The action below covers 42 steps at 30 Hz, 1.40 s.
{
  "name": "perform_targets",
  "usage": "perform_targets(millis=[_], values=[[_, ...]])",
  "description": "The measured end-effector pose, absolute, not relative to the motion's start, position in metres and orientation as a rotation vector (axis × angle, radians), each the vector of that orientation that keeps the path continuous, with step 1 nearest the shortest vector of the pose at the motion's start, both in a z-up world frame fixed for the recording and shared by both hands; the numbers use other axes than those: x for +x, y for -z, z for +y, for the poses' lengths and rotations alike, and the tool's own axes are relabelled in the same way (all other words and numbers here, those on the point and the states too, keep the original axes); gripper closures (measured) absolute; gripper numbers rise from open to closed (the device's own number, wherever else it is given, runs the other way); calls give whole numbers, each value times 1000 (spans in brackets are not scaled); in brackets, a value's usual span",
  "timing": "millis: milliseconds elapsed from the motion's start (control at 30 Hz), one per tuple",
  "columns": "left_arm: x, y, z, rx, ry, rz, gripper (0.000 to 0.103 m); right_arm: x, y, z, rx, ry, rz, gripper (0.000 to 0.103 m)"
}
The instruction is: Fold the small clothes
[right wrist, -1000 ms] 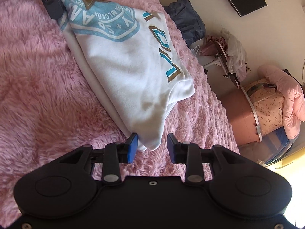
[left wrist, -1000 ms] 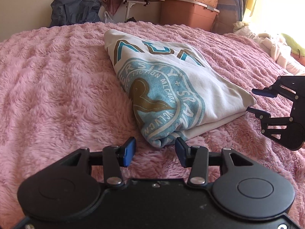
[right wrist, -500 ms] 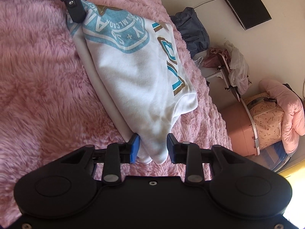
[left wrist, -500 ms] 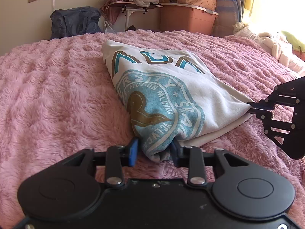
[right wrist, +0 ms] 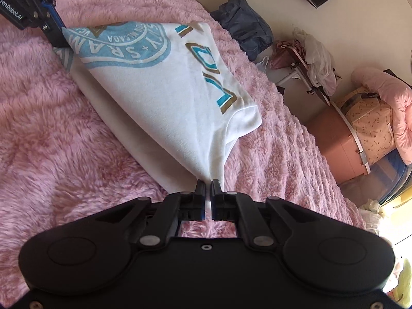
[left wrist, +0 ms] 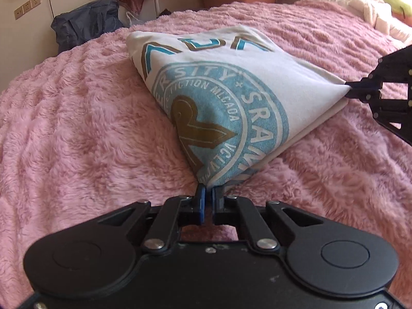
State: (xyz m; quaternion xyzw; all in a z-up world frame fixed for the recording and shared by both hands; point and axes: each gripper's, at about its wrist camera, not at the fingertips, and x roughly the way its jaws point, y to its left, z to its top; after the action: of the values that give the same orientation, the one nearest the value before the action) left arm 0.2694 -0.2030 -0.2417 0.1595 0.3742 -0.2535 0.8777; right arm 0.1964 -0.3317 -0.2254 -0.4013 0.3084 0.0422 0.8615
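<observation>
Both claws, left claw (left wrist: 206,189) and right claw (right wrist: 208,184), have clamped the folded shirt's (left wrist: 231,90) near corners.

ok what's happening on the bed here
A person is folding a white printed T-shirt on a fluffy pink blanket, using a handheld gripper in each hand. The left gripper is shut on the corner with the round blue print, and the right gripper is shut on the plain white corner at the other end of the same edge. The shirt is already partly folded, and both pinched corners are pulled up slightly off the blanket.
</observation>
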Motion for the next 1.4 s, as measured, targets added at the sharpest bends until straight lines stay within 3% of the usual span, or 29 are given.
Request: perform_targets(millis=[167,333,533,633,667,700,800,933,1233,1400], values=[[267,230,-196,337,554,790,94,204,245,-339,-767,-88,675,101],[256,196,-172,288,606,742,85,192,217,-357,-610,-132,628,96],[291,168,-164,-30,671,693,77,207,176,-404,-112,-243,587,92],[326,182,-153,-260,651,700,70,236,177,-416,68,-264,608,73],[342,192,-143,-385,638,734,67,247,180,-423,132,-283,622,54],[355,202,-134,-497,633,770,66,257,185,-431,212,-292,635,47],[387,236,-110,-772,623,823,65,283,202,-458,423,-316,675,47],[416,268,-101,-940,663,897,61,311,224,-485,569,-349,726,47],[453,286,-108,-944,752,943,56,350,264,-504,714,-387,802,47],[471,292,-117,-934,832,974,49,362,275,-512,790,-470,807,42]])
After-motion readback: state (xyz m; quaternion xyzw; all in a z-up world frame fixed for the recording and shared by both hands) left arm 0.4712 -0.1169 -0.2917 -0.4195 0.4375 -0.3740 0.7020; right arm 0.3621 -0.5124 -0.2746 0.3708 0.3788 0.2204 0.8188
